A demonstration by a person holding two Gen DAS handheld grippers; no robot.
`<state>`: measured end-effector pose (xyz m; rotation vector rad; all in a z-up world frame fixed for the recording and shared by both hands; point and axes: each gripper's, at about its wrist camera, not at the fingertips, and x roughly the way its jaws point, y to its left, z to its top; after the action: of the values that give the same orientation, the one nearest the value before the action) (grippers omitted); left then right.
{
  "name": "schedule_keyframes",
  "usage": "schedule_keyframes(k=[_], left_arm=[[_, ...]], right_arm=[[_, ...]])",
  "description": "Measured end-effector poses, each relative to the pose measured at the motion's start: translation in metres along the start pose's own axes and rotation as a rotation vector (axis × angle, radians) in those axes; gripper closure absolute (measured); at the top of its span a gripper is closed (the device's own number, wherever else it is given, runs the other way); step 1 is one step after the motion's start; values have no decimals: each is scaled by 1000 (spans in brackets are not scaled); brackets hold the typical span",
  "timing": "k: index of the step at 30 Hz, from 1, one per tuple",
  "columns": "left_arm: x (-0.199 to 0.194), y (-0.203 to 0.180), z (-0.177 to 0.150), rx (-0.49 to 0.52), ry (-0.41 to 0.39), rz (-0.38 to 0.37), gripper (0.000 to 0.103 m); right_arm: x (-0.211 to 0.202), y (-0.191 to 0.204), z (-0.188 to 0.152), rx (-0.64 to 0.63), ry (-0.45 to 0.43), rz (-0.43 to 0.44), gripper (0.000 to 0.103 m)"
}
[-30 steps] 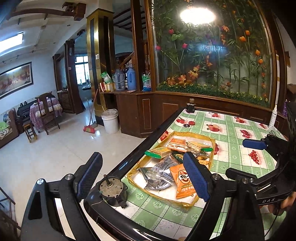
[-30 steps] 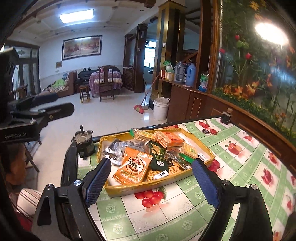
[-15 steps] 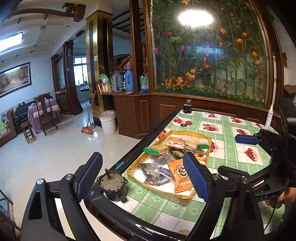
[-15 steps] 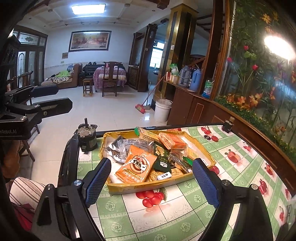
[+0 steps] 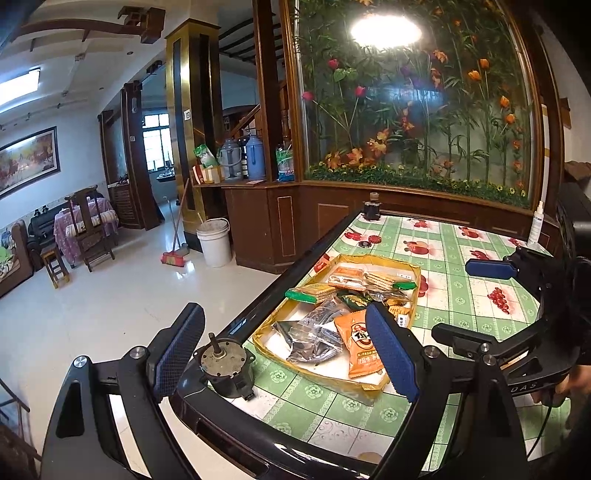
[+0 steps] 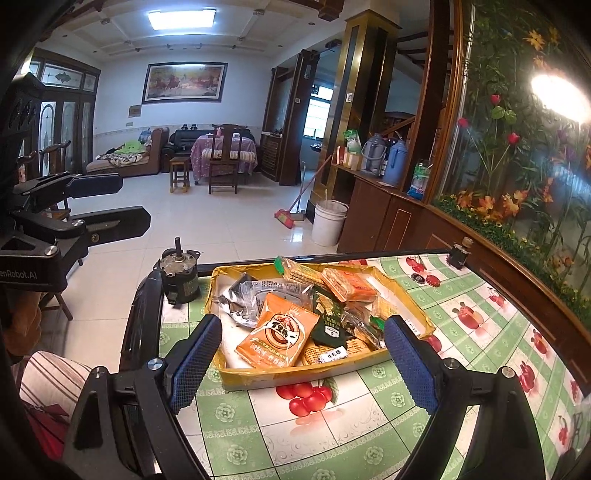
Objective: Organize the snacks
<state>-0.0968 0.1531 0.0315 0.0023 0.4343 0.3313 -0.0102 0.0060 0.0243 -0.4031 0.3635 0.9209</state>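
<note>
Two grippers (image 5: 288,354) (image 6: 303,363) agape, one snack tray (image 6: 295,376)

White tiled floor (image 6: 207,225), framed painting (image 6: 183,82), ceiling light (image 6: 181,17).

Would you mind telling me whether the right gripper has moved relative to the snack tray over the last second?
Yes. The right gripper has backed away slightly: more tablecloth now shows before the yellow tray.

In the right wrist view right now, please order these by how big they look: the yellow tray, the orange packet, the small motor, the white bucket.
1. Yellow tray, clearly largest.
2. Orange packet.
3. White bucket and small motor look about alike; the bucket stands much farther from the camera, so I do not rank them.
</note>
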Motion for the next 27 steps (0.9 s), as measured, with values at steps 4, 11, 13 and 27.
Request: schedule_keyframes(k=[4, 11, 13, 27], left_arm=[[0, 1, 1, -2, -1, 3, 13], [-1, 0, 1, 11, 1, 5, 13], [-1, 0, 2, 13, 0, 5, 13], [-1, -1, 1, 12, 7, 24, 13]], right_arm=[[0, 0, 0, -1, 2, 3, 13], [2, 1, 1, -9, 5, 9, 13], [3, 1, 1, -9, 4, 12, 13], [10, 6, 3, -30, 18, 29, 13]])
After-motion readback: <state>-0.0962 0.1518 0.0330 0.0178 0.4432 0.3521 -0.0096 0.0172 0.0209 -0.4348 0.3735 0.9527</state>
